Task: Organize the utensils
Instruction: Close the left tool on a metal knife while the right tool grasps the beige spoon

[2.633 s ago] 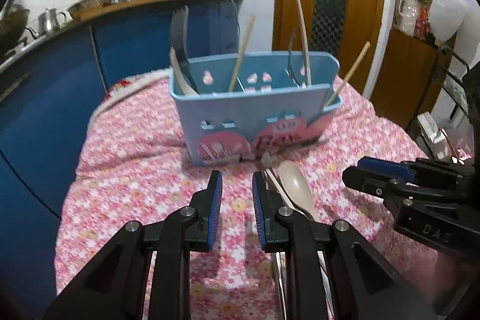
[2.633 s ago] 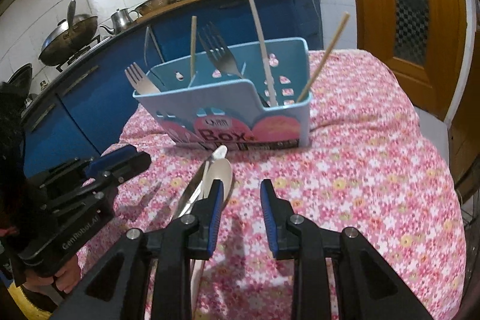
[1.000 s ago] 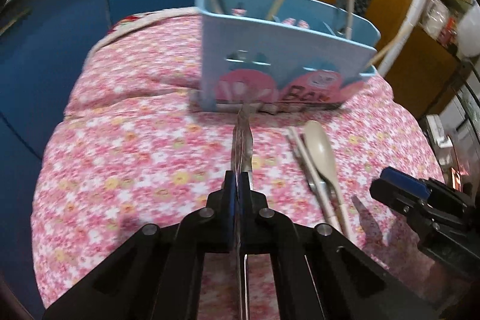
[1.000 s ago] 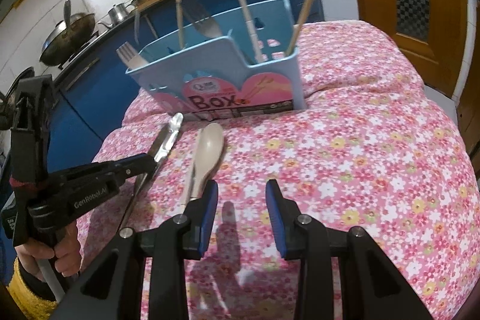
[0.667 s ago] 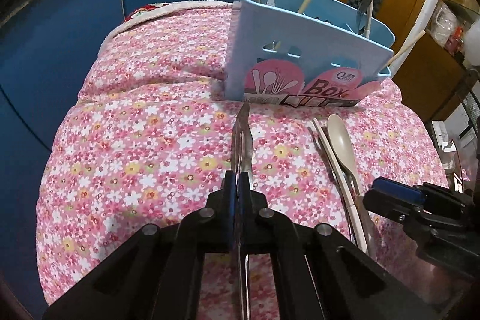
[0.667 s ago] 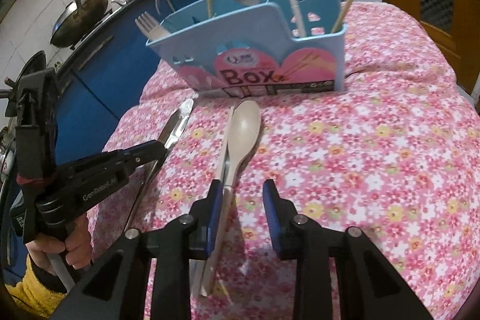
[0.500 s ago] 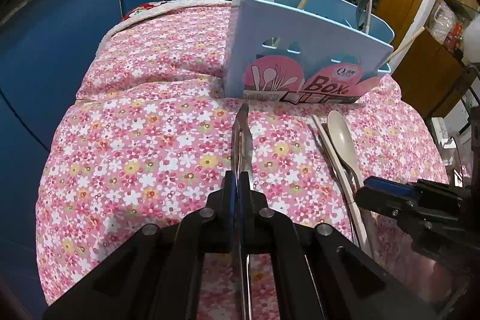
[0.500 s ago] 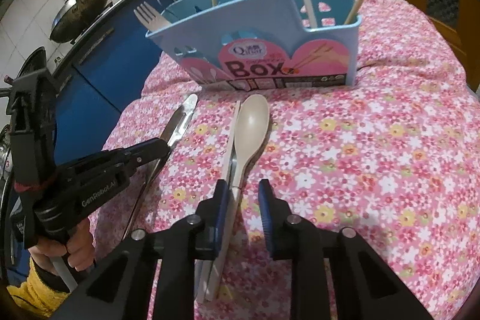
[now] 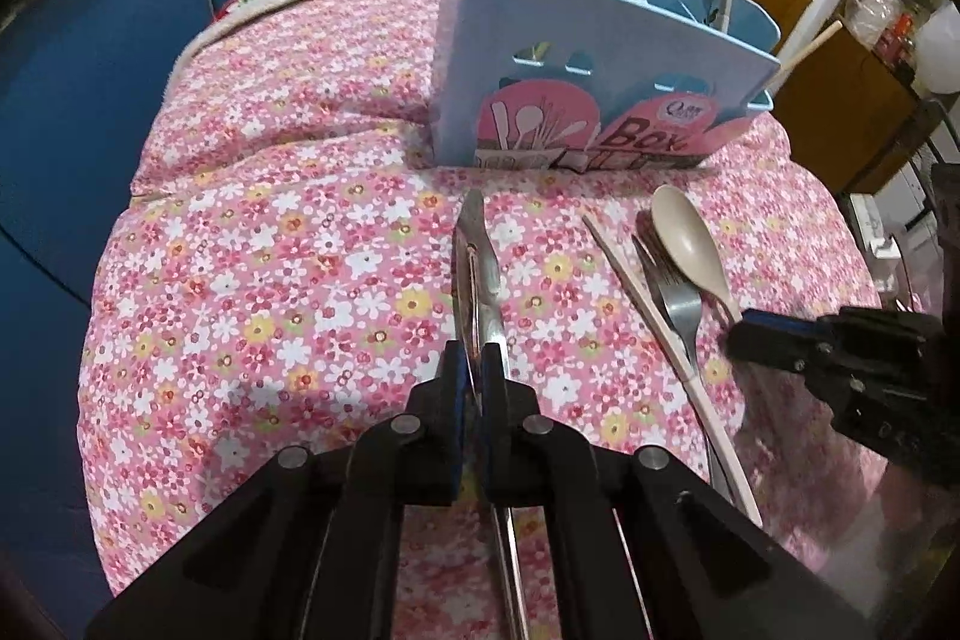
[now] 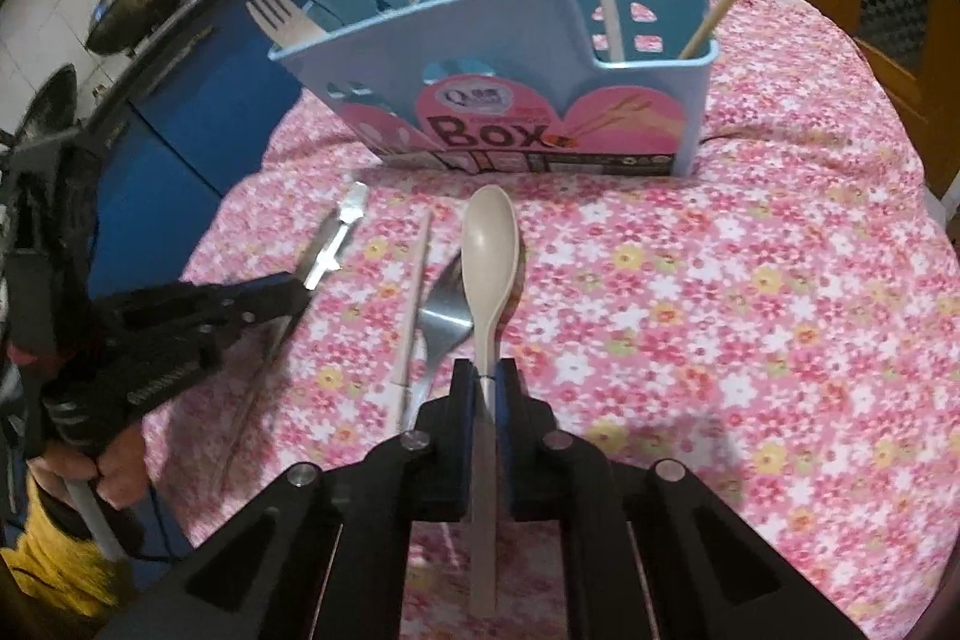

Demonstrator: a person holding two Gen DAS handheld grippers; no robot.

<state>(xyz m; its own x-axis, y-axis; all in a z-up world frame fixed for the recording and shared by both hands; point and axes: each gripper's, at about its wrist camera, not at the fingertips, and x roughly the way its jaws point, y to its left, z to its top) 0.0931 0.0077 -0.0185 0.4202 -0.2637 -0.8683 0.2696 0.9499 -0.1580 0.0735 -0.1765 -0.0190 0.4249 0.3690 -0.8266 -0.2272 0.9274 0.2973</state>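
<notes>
Right tongs [image 10: 487, 382] have closed on the spoon [image 10: 489, 244], bowl toward the box [image 10: 540, 100].

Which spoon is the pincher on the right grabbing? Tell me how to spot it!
Find the blue utensil box on the flowery tablecloth. Just in front of it lie a chopstick, a metal fork and the spoon, whose handle the right gripper pinches. It alone is cream-coloured with a rounded bowl.

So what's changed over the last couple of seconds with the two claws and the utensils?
The left claw, open earlier, closed on the metal knife and shifted it leftward, away from the other utensils. The right claw has just been closing and now pinches the beige spoon by its handle. The metal fork, loose chopstick and blue utensil box stayed put.
</notes>
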